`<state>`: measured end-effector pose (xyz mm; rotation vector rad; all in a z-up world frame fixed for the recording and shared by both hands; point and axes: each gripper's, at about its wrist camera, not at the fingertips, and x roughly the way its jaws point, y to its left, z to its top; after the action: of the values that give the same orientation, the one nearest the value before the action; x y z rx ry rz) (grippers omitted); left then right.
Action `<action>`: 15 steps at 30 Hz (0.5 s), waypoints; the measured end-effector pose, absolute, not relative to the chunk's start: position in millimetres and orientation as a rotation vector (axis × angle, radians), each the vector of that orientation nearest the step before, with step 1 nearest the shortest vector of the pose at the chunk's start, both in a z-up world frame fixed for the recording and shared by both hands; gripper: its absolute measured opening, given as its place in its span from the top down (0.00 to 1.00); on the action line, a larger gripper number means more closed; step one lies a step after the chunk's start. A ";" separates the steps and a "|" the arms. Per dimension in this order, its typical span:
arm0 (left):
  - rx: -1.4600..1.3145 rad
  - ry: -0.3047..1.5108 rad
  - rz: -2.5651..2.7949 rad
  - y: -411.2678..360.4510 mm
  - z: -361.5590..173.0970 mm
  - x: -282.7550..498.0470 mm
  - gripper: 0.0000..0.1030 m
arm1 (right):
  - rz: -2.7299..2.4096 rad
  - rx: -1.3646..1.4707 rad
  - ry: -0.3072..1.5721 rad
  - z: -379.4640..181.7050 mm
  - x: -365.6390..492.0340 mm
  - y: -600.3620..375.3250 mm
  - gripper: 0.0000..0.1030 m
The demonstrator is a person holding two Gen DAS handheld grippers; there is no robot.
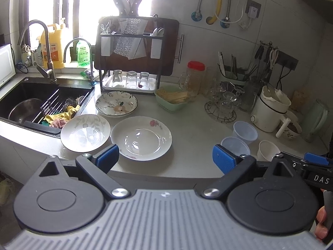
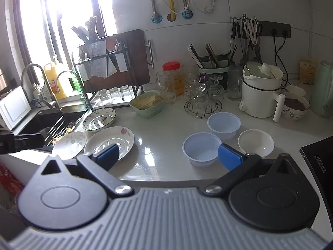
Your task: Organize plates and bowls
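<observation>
My left tool [image 1: 165,159] spread wide, empty; rose plate [image 1: 141,138] just above it, lower rim hidden. Right tool [image 2: 168,156] wide, empty; blue bowl [image 2: 200,149] between fingers.

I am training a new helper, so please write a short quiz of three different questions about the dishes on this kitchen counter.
1. How many plates lie near the sink?
2. True or false: the left tongs hold a plate.
3. Which bowl is nearest the right tongs: A) plastic bowl, B) white bowl?

Key:
1. Three: rose plate, leaf plate, dark-rimmed plate.
2. False; both tongs are open and empty.
3. A.
</observation>
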<state>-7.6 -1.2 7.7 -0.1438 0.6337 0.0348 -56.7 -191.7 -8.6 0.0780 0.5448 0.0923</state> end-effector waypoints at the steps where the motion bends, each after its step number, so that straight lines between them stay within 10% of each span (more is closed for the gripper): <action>1: -0.141 0.634 0.033 -2.2 8.0 -7.9 0.05 | 0.089 0.078 0.546 -7.5 -56.1 -191.4 0.00; 15: -0.131 0.627 0.021 -6.5 11.5 -11.1 0.04 | 0.105 0.081 0.541 -6.8 -57.9 -193.6 0.00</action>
<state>-11.1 -6.5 11.5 -0.1313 0.6265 0.0214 -57.9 -193.6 -6.8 0.0814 0.5409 0.1046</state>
